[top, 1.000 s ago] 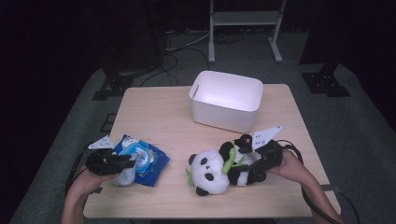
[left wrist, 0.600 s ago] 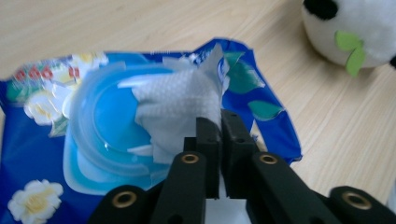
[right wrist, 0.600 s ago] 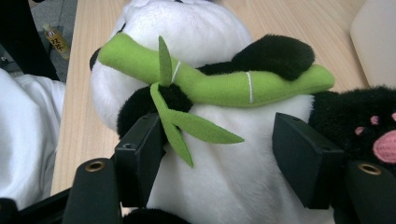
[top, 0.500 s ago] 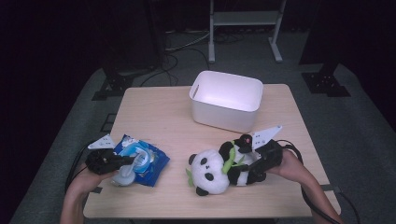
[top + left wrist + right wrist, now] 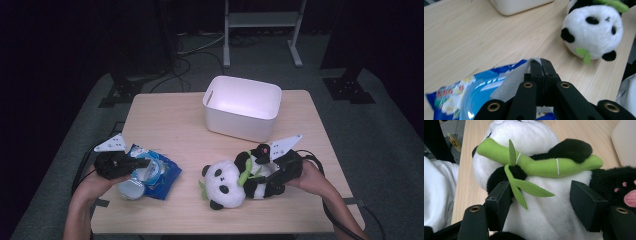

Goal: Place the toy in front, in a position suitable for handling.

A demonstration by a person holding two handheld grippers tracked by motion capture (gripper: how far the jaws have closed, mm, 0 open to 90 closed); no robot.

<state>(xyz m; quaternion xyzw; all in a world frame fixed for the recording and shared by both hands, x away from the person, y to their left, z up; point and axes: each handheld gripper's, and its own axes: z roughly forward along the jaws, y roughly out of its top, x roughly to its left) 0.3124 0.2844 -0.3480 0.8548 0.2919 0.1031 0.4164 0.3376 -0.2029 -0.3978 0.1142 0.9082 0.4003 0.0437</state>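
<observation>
At the lower left of the high view, the left gripper [image 5: 142, 163] has its jaws pinched together on the white edge of the blue snack bag [image 5: 152, 172]. At lower right, the right gripper [image 5: 257, 176] clamps the panda plush [image 5: 227, 182] around its belly. The right gripper view shows the plush's green bamboo stalk [image 5: 536, 162]. Farther back, upper centre, stands the white bin [image 5: 242, 107].

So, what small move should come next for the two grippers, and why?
Probably lift the blue plastic snack bag toward the white rectangular bin. The left gripper is shut on the bag's edge, and the bin stands open behind. The right gripper already clamps the plush panda toy, so it could follow.
</observation>
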